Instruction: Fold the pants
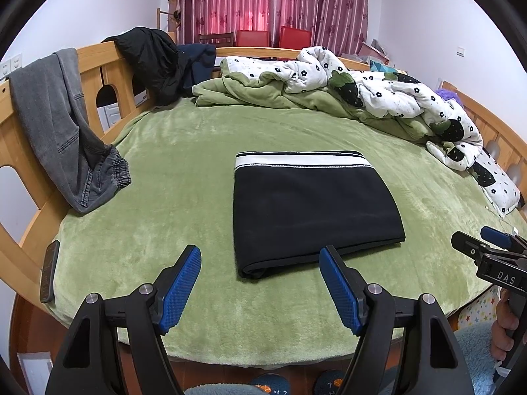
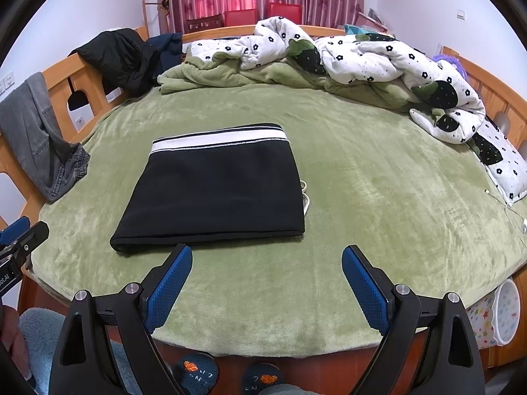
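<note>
The black pants [image 1: 313,210] lie folded into a flat rectangle on the green bed [image 1: 164,171], with a white striped waistband at the far edge. They also show in the right wrist view [image 2: 217,194]. My left gripper [image 1: 260,256] is open and empty, just in front of the pants' near edge. My right gripper [image 2: 266,256] is open and empty, in front of the pants' near right corner. The right gripper also shows at the right edge of the left wrist view [image 1: 487,247]. The left gripper shows at the left edge of the right wrist view [image 2: 19,233].
A crumpled green and white flowered duvet [image 1: 346,89] lies along the far and right sides. Grey jeans [image 1: 62,125] and a black jacket [image 1: 151,59] hang over the wooden bed rail [image 1: 95,52]. A phone [image 1: 49,270] lies at the bed's left edge. A star-patterned basket [image 2: 500,312] stands at the right.
</note>
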Available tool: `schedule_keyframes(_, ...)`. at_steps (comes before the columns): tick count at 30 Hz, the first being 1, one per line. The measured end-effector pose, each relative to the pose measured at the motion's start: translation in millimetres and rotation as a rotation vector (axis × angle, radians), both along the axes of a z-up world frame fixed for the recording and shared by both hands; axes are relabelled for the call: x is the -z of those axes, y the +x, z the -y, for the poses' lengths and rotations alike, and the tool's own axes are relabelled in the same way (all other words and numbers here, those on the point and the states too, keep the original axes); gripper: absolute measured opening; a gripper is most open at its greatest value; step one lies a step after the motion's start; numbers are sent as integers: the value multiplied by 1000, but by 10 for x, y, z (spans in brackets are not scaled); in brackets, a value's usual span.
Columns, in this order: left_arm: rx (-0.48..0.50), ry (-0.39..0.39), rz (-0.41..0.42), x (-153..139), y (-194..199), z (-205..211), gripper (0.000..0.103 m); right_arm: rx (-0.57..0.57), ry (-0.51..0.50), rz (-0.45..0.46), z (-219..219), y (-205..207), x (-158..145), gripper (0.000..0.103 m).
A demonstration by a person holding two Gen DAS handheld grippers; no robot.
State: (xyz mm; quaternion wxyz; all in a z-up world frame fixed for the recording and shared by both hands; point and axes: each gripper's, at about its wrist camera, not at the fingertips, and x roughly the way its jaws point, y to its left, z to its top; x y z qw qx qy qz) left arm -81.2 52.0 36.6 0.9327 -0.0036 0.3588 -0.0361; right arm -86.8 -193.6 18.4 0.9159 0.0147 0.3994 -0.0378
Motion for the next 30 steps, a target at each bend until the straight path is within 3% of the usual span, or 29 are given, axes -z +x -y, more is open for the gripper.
schedule_keyframes(30,28,-19,-11,-30,11,10,73,6,6,9,-52,-33,42,91)
